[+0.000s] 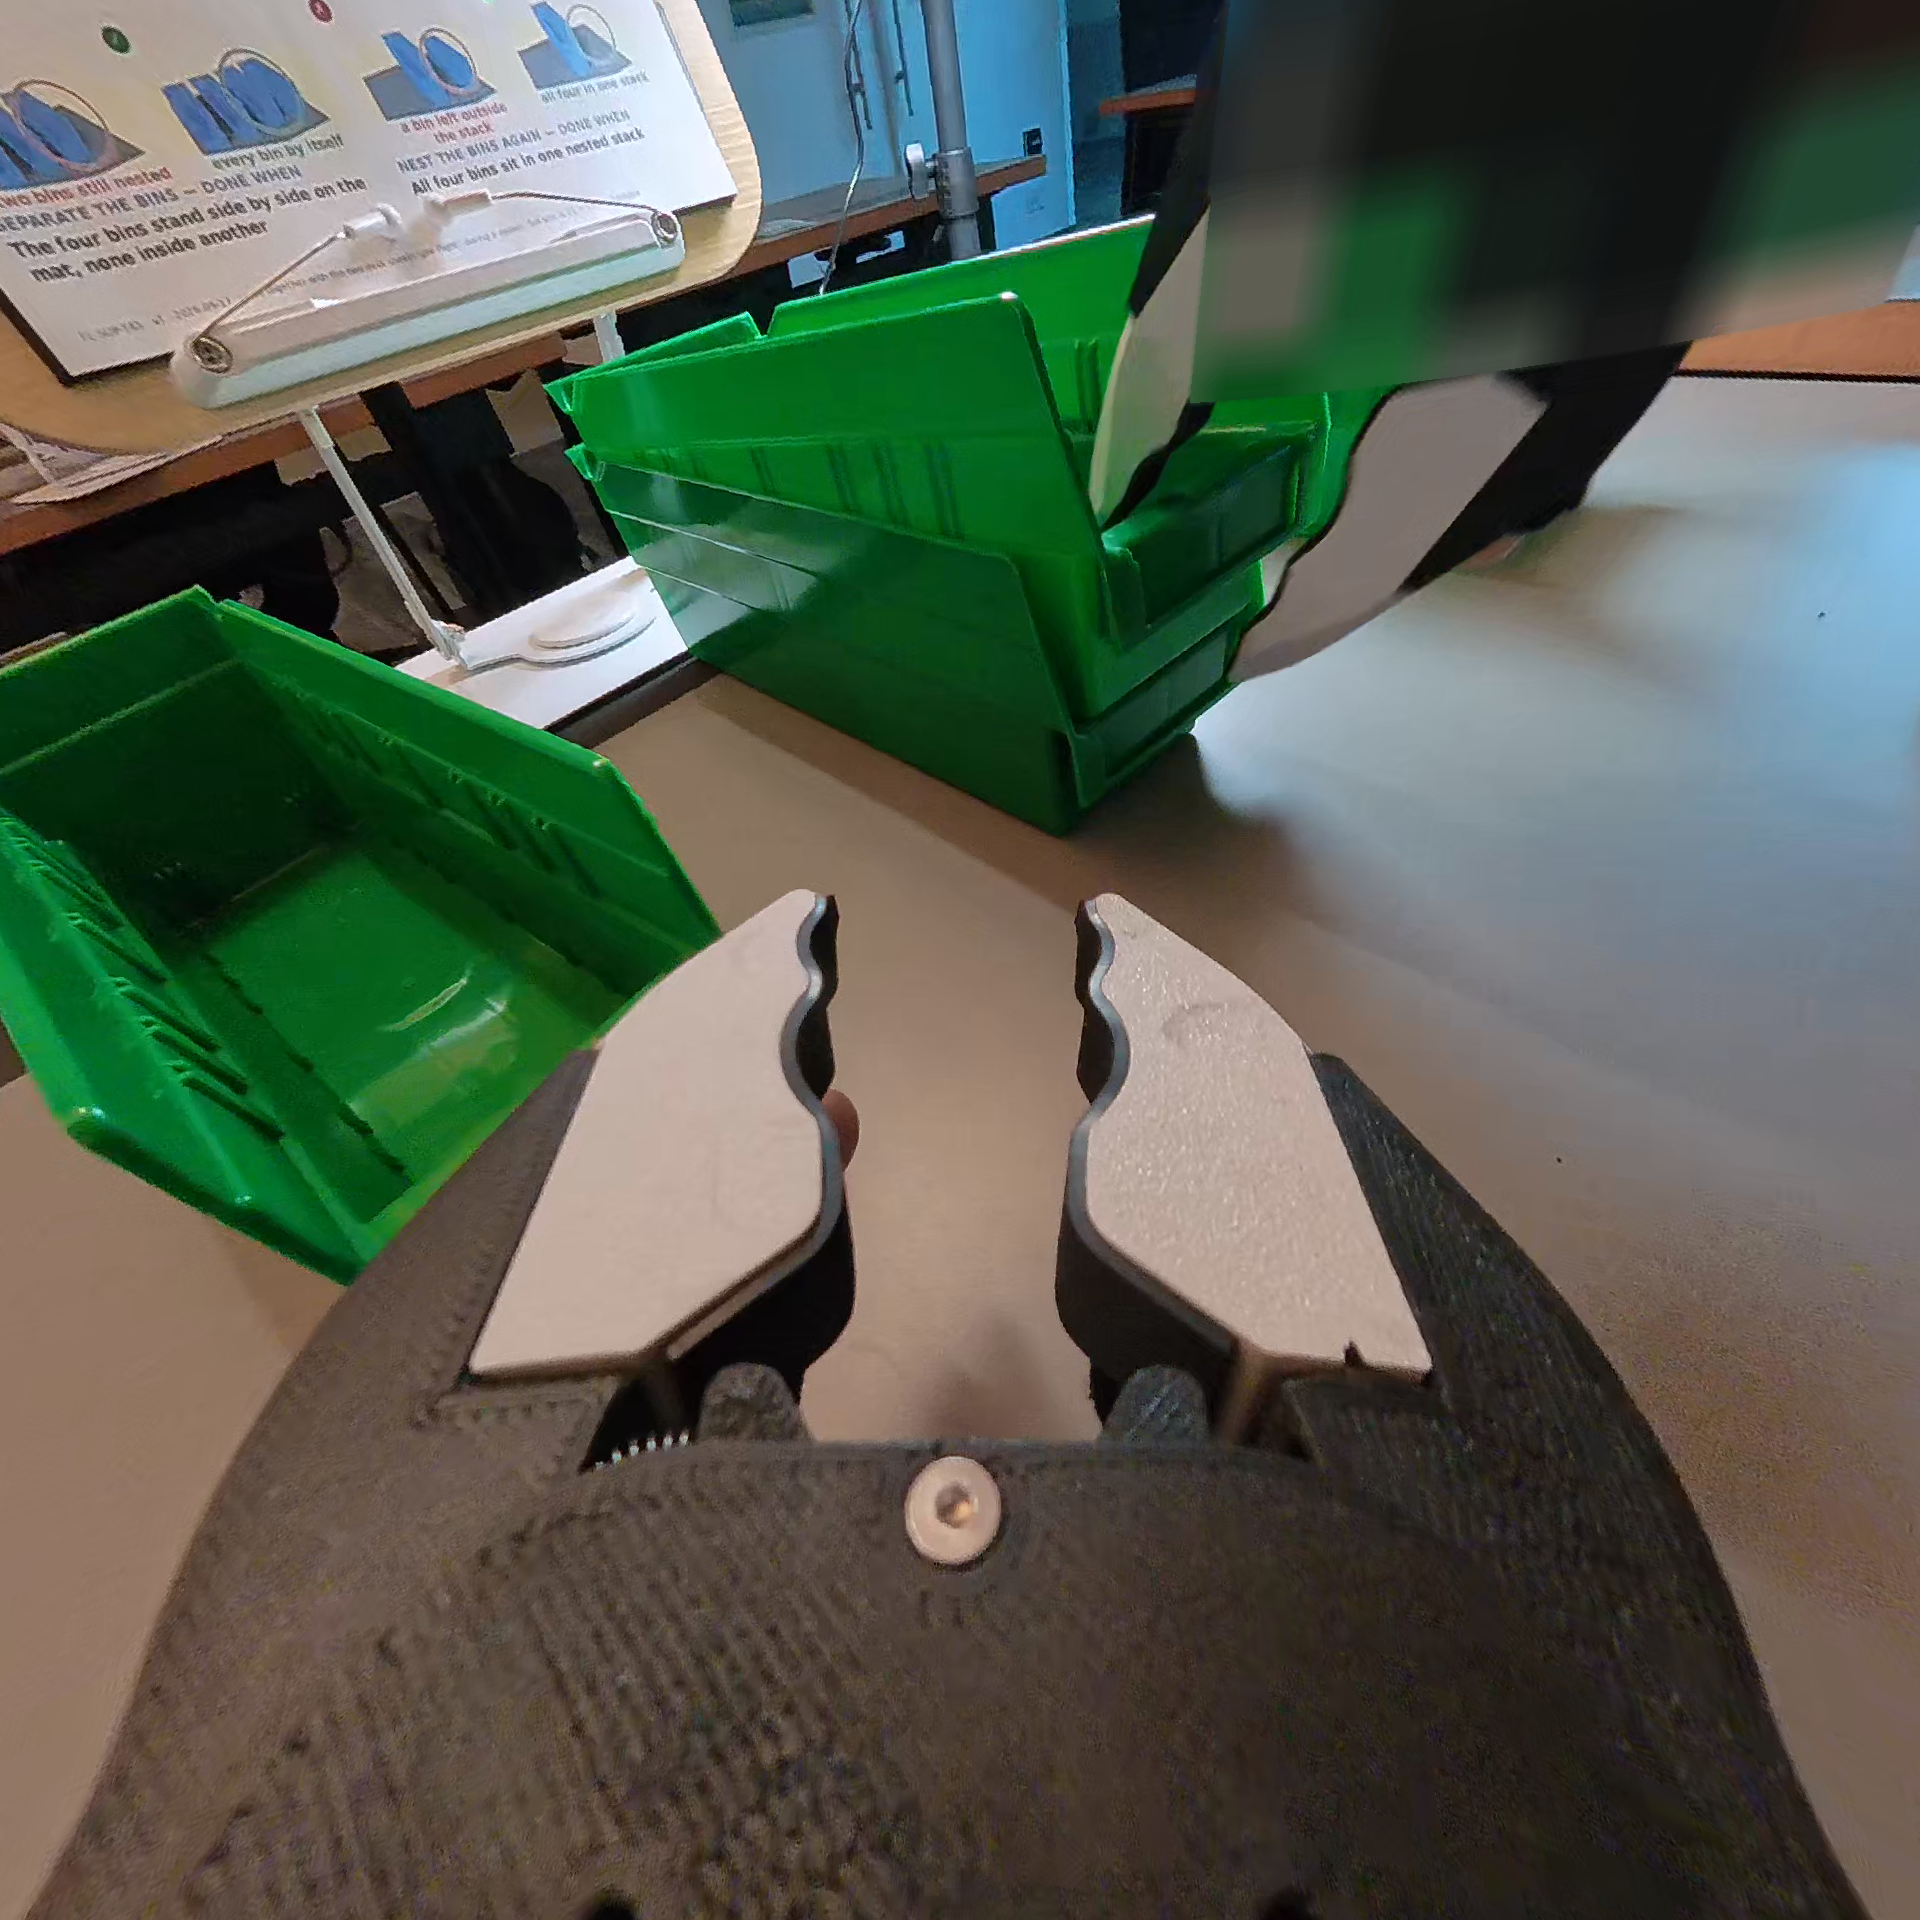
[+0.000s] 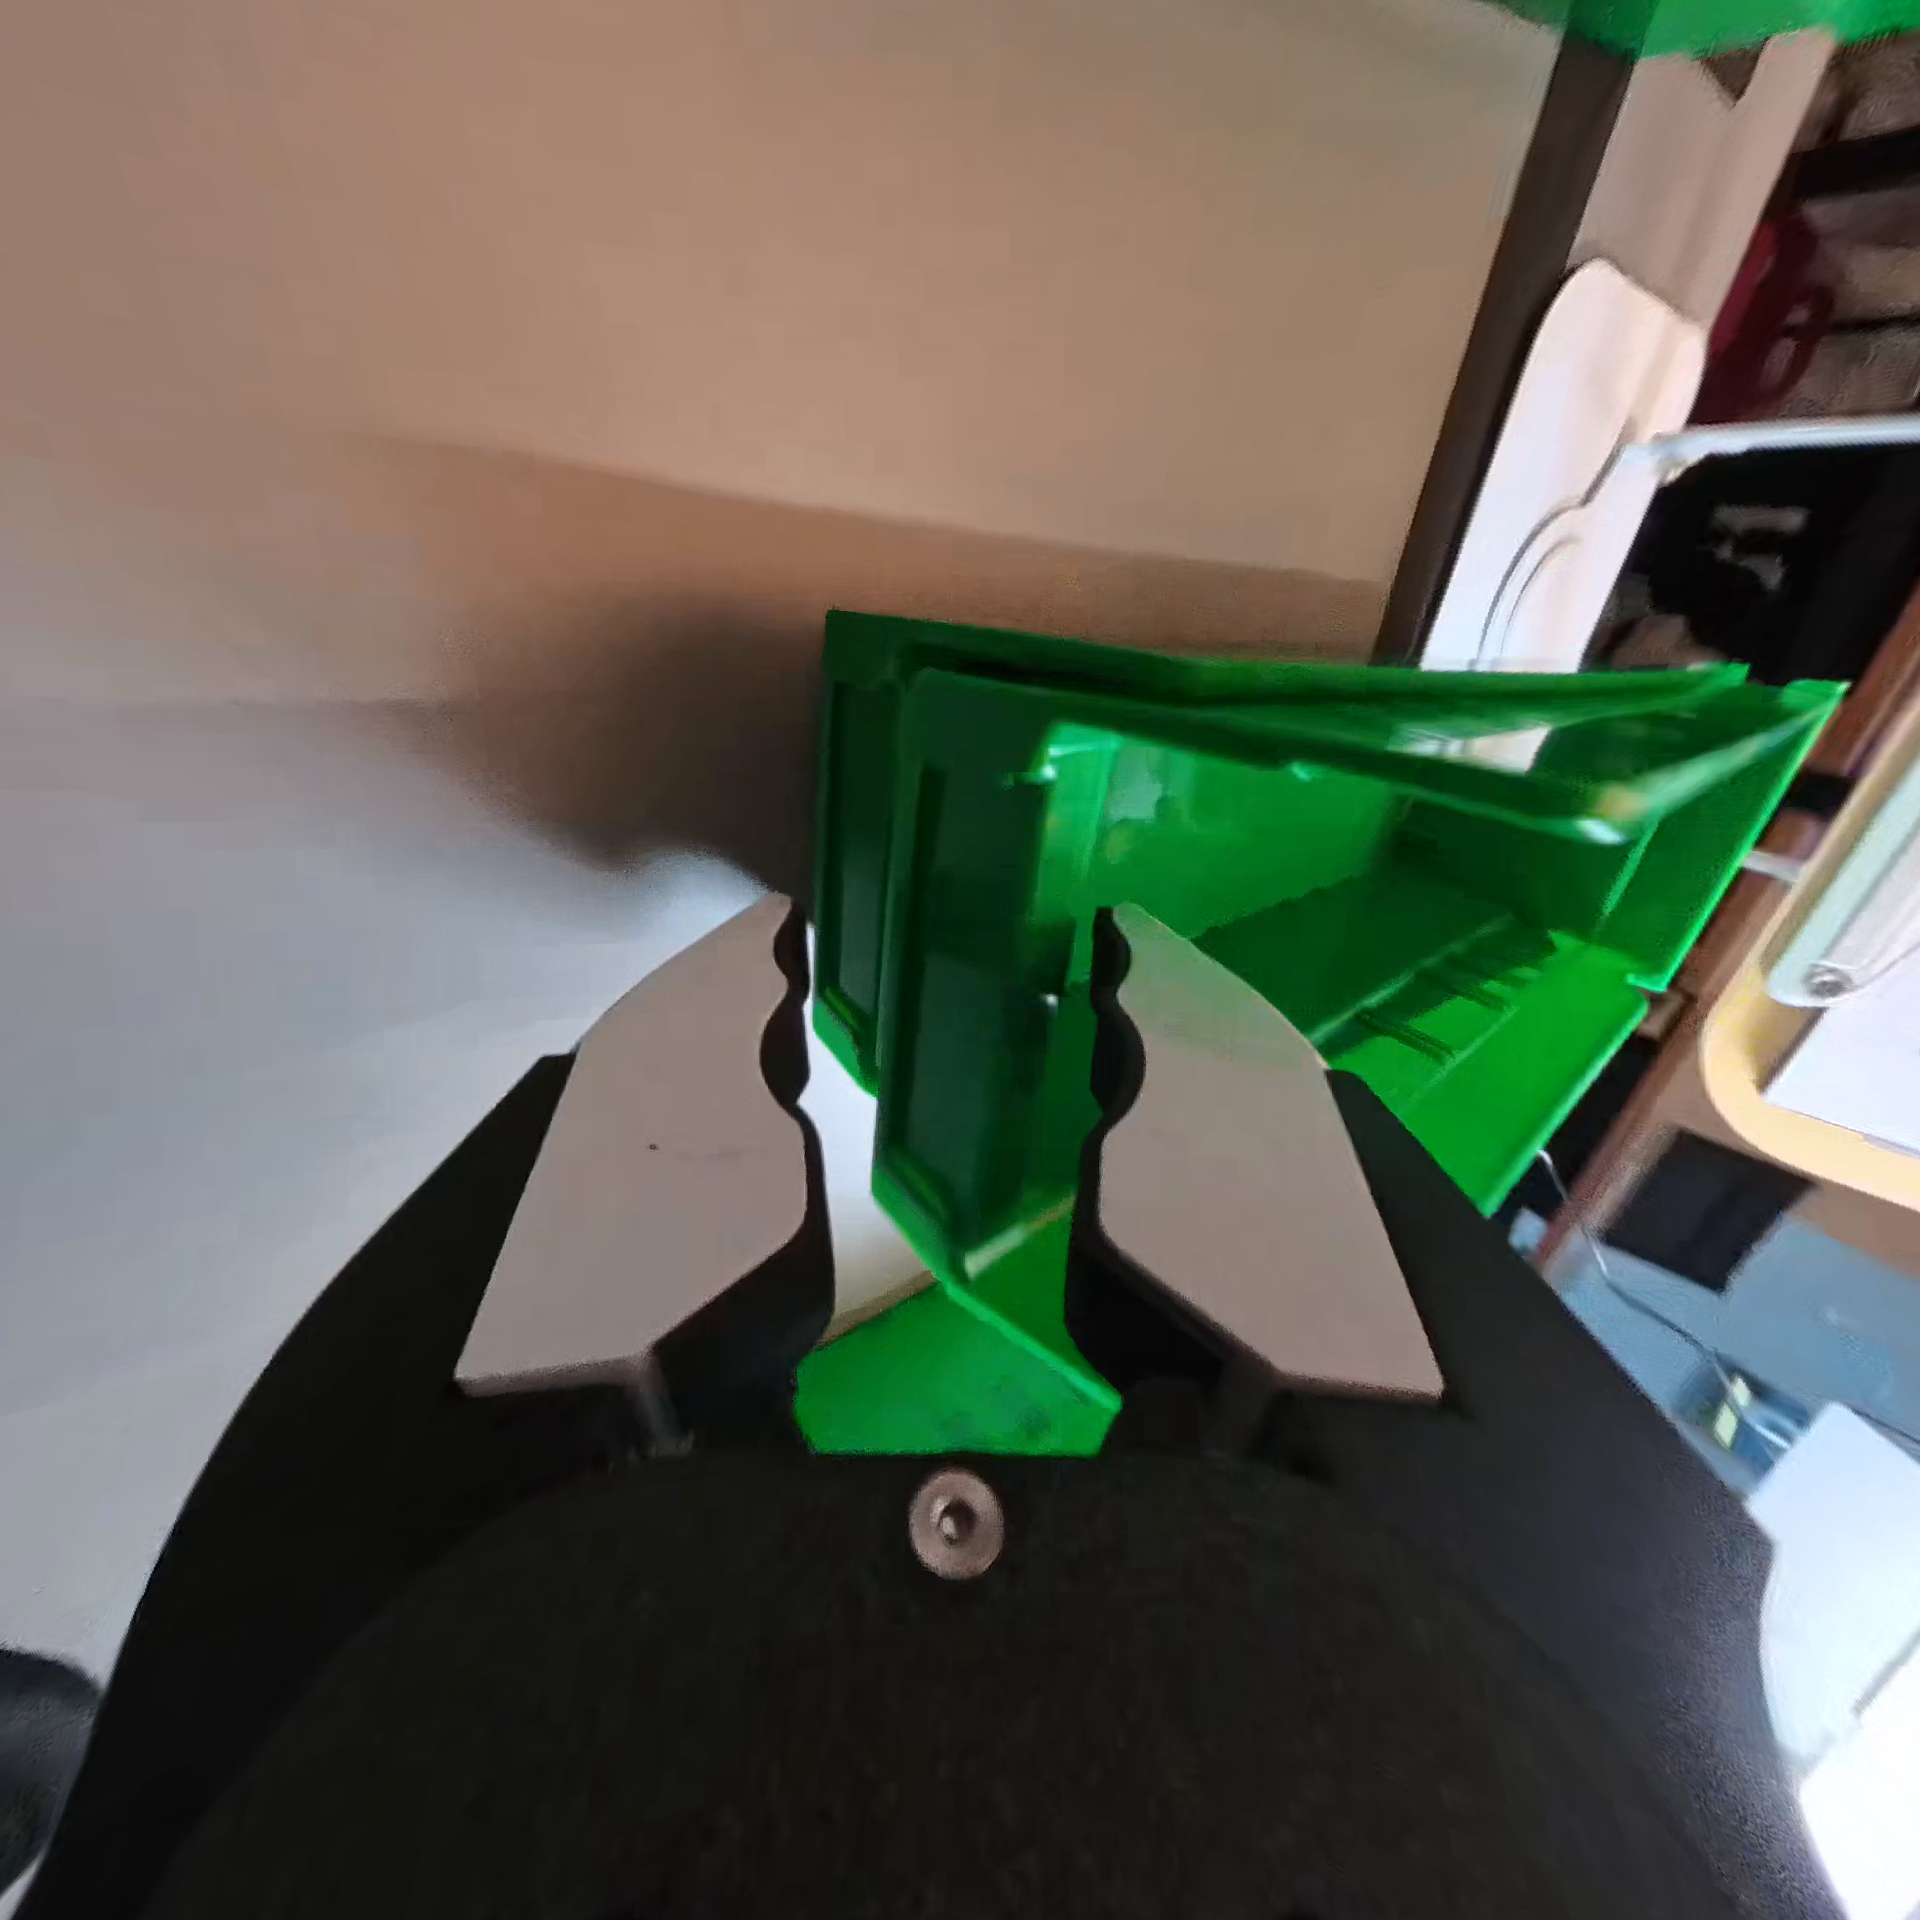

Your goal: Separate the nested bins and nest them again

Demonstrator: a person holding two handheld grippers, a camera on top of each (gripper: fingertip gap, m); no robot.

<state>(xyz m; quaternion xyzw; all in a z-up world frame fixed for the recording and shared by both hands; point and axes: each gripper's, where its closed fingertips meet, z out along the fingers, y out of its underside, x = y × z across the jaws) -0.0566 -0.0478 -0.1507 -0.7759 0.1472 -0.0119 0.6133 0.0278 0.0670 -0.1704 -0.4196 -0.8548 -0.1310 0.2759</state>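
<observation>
A stack of nested green bins (image 1: 862,623) stands on the tan mat (image 1: 1455,935) at the back centre. Its top bin (image 1: 831,416) is tilted up out of the ones below. My right gripper (image 1: 1195,561) reaches down over the stack's front end. In the right wrist view the right gripper (image 2: 940,925) is shut on the top bin's front wall (image 2: 966,1143), one finger inside the bin and one outside. A single green bin (image 1: 312,987) stands apart at the left, open side up. My left gripper (image 1: 951,914) is open and empty above the mat, beside that bin.
An instruction board (image 1: 364,156) on a thin stand rises behind the bins, with its white base (image 1: 561,634) at the mat's far edge. Desks and clutter lie beyond the table edge. Bare mat stretches to the right of the stack.
</observation>
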